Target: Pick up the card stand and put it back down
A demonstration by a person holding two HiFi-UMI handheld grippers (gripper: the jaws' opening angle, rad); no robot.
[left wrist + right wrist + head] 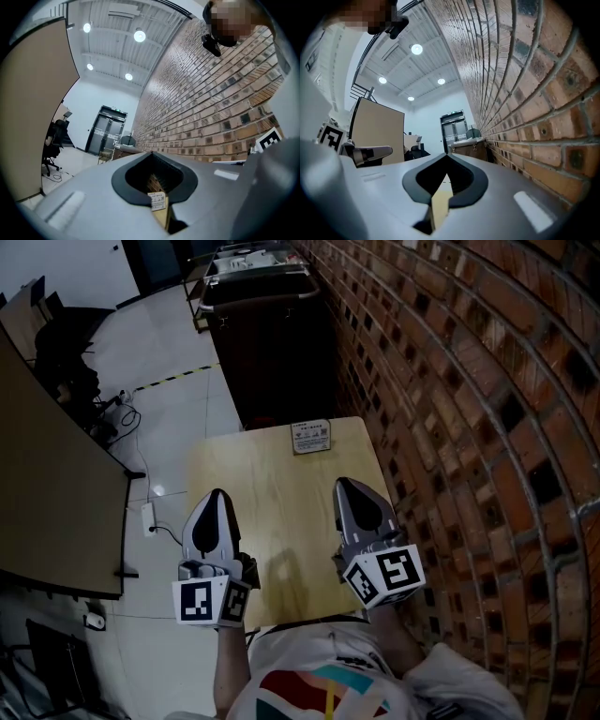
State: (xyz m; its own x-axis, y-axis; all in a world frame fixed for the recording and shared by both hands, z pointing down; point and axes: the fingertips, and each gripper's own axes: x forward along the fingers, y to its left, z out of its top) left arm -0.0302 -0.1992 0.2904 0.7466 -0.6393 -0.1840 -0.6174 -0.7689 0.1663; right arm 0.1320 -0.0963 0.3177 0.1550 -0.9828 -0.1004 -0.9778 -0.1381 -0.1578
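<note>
The card stand (310, 437) is a small clear holder with a printed white card. It stands upright at the far edge of the light wooden table (281, 502), near the middle. My left gripper (218, 495) hovers over the table's near left part, jaws shut and empty. My right gripper (347, 486) sits over the near right part, also shut and empty. Both are well short of the stand. In the left gripper view the card stand (158, 201) shows through the gap under the closed jaws (151, 153). The right gripper view shows only table wood (439, 206) below its closed tips (447, 155).
A brick wall (469, 381) runs along the table's right side. A dark cabinet (272, 352) stands just beyond the far edge. A brown partition (47, 502) lies to the left, with a power strip (147, 517) and cables on the floor and an office chair (66, 352) farther back.
</note>
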